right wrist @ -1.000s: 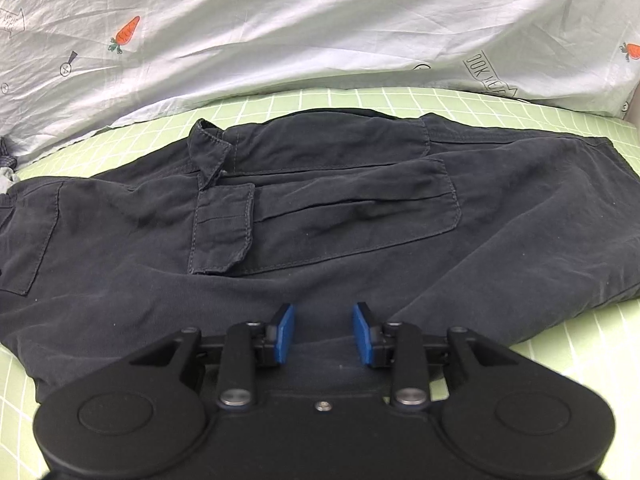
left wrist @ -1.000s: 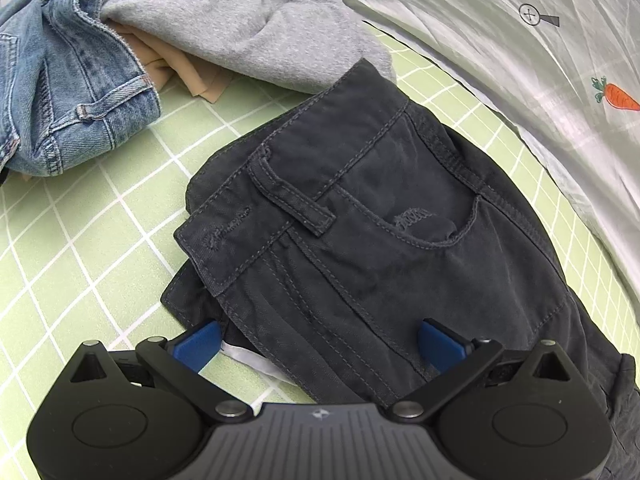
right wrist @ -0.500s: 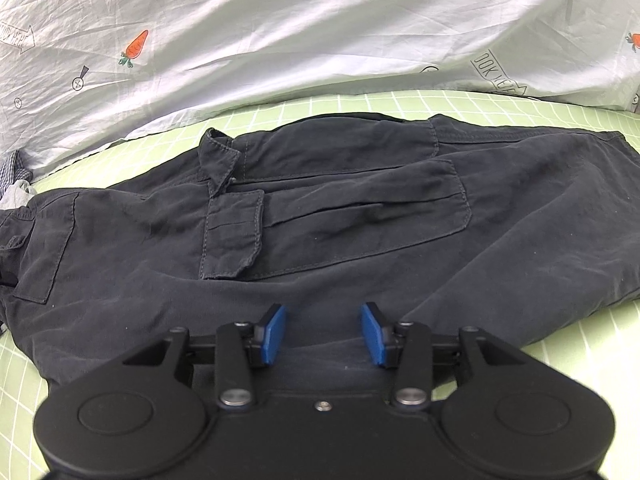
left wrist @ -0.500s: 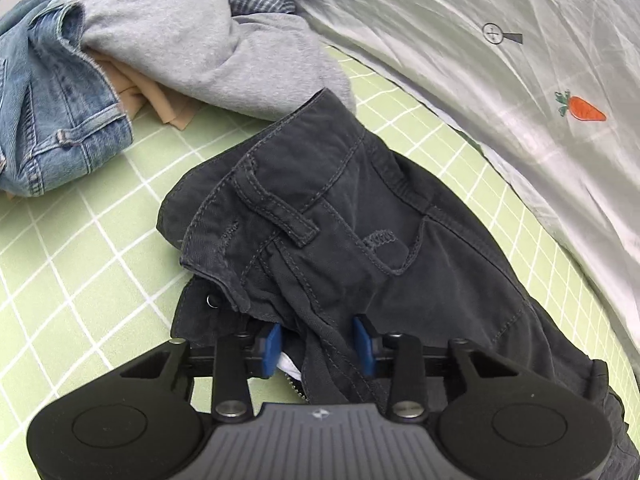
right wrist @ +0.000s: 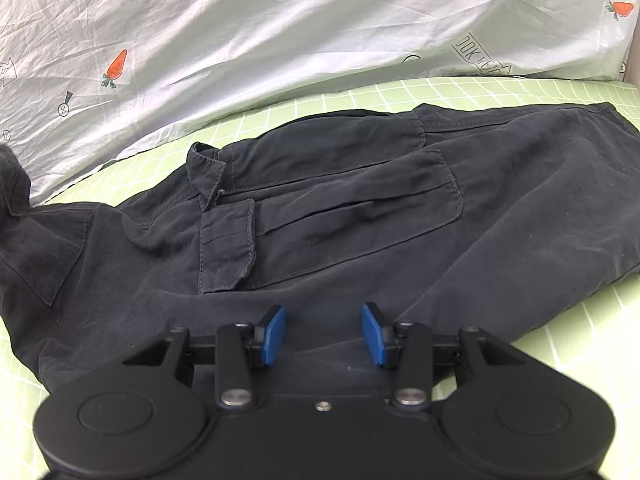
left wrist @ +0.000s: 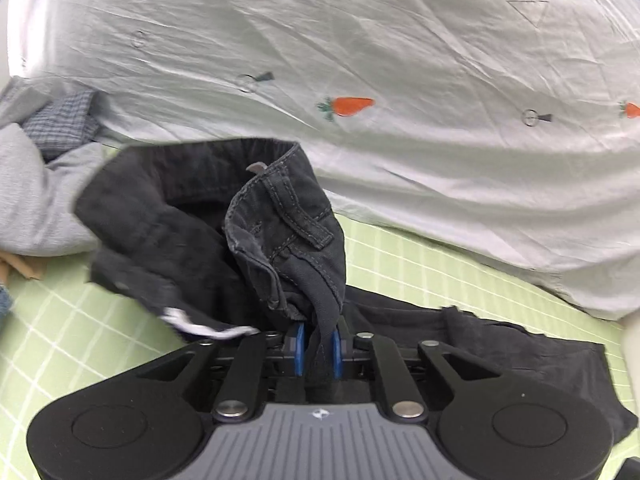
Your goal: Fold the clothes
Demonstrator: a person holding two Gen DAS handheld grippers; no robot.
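The pale sheet [right wrist: 320, 20] at the back is showing printed orange carrots [left wrist: 346, 106], small round-and-wedge marks, and an outlined arrow banner whose letters are reading roughly as "OOK" on top; the second line is too creased to make out. The sheet is looking thin, smooth and heavily wrinkled.

The dark cargo trousers [right wrist: 360, 208] are lying stretched across the green checked cover [right wrist: 592, 320], a soft surface gridded with white lines. Their cloth is looking matte and washed-out, with grey topstitching, and a flapped, pleated cargo pocket [right wrist: 328, 220] is facing up on the leg. No garment label is readable.

The left gripper [left wrist: 318, 344] is gripping the trousers near the waistband [left wrist: 288, 216], its blue jaws clenched on a bunched fold, so that the belt-looped top is standing raised above the cover while the legs are trailing flat to the right. A white strip of lining [left wrist: 204, 322] is peeking out at the lower edge.

The right gripper [right wrist: 323, 334] is hovering low over the trouser leg, its jaws parted and grasping nothing.

At the far left a grey knit garment [left wrist: 28, 200] and a blue checked cloth [left wrist: 60, 124] are lying heaped.
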